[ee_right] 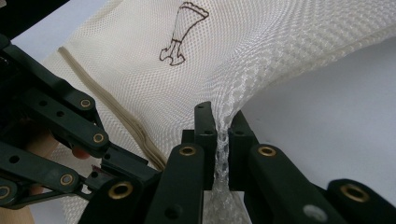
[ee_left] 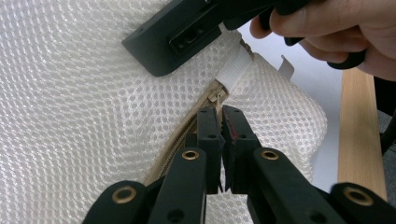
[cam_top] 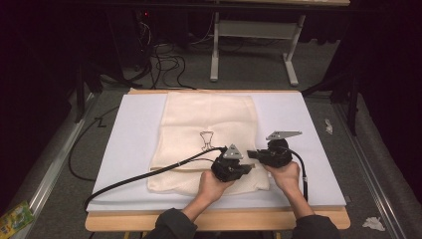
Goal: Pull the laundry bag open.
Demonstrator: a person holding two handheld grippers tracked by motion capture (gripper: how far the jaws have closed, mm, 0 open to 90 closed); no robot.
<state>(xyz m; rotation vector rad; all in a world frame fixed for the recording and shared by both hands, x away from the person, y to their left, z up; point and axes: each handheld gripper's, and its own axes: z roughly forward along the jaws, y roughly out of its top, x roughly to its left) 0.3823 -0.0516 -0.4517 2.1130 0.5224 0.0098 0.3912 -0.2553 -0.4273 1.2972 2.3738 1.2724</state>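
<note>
mesh laundry bag (cam_top: 209, 134) lay flat on the table (cam_top: 124, 149), soft, light and floppy. left claw (ee_left: 221, 116) pinched its zipper pull (ee_left: 215, 98); right claw (ee_right: 223, 122) clamped bunched mesh beside it, the best anchor for unzipping.

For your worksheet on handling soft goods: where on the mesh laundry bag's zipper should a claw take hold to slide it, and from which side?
Grip the small zipper pull, not the mesh laundry bag. It is the one stiff tab, sitting at the end of the tan zipper beside the white tab. Come in along the zipper line, as the left claw does, while the right claw pinches the mesh edge taut.
</note>
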